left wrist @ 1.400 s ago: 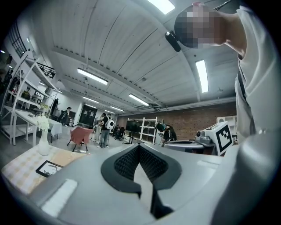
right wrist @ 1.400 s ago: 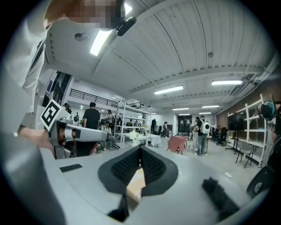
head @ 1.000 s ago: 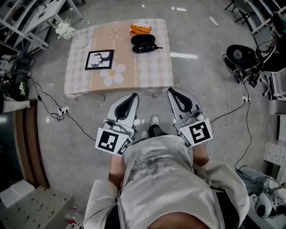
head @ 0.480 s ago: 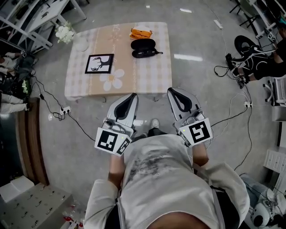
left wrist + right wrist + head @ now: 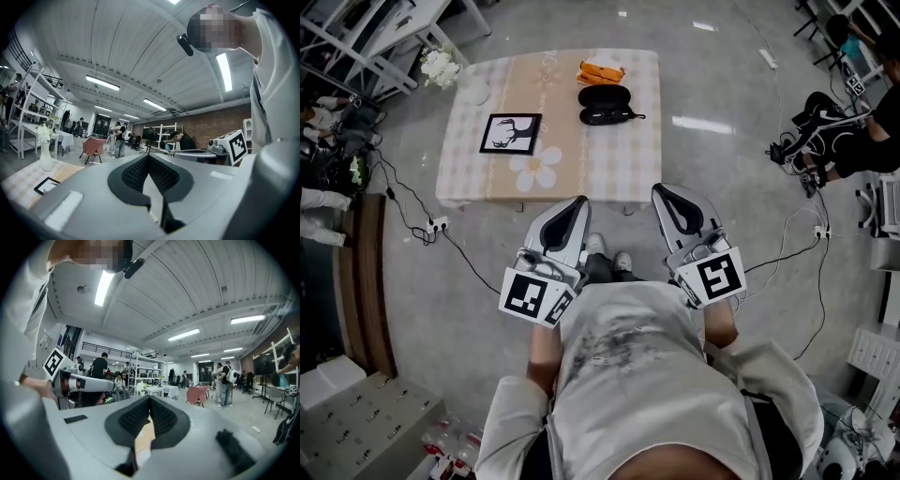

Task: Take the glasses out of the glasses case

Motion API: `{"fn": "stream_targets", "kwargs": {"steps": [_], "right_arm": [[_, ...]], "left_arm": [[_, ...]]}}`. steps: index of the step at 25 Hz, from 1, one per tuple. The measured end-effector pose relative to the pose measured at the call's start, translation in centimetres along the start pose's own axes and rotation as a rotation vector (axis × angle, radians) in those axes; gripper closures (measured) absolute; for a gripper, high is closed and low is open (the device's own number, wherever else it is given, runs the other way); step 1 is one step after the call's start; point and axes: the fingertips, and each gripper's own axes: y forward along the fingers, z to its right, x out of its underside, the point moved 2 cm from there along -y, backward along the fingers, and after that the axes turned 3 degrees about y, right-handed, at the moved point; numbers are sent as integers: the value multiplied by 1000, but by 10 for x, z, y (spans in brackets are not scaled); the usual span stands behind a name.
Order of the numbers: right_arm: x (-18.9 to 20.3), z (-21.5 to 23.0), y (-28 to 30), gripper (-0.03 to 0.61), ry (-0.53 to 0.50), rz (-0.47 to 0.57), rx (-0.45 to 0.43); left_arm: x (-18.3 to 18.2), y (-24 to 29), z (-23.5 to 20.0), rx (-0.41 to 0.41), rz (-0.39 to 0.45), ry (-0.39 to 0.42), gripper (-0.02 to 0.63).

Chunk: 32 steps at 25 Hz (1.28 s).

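Since stepping in over the last second, only marginally nearer the table (image 5: 609, 159); still well apart. Left gripper (image 5: 579, 200) and right gripper (image 5: 657, 188) kept at chest, tips pressed together, nothing between. Glasses case (image 5: 606, 97) untouched on far tabletop, beside orange item (image 5: 600, 72). Approach only; extraction not started.
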Motion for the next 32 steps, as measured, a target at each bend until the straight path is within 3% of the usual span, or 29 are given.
{"fn": "stream_targets", "kwargs": {"steps": [15,32], "right_arm": [[7,20,28,561,0,-9,1],[11,42,90,561,-5,-44,10]], "left_arm": [[8,27,-23,5,-4,-15,606],[14,66,-81,24,-15,-49,607]]}}
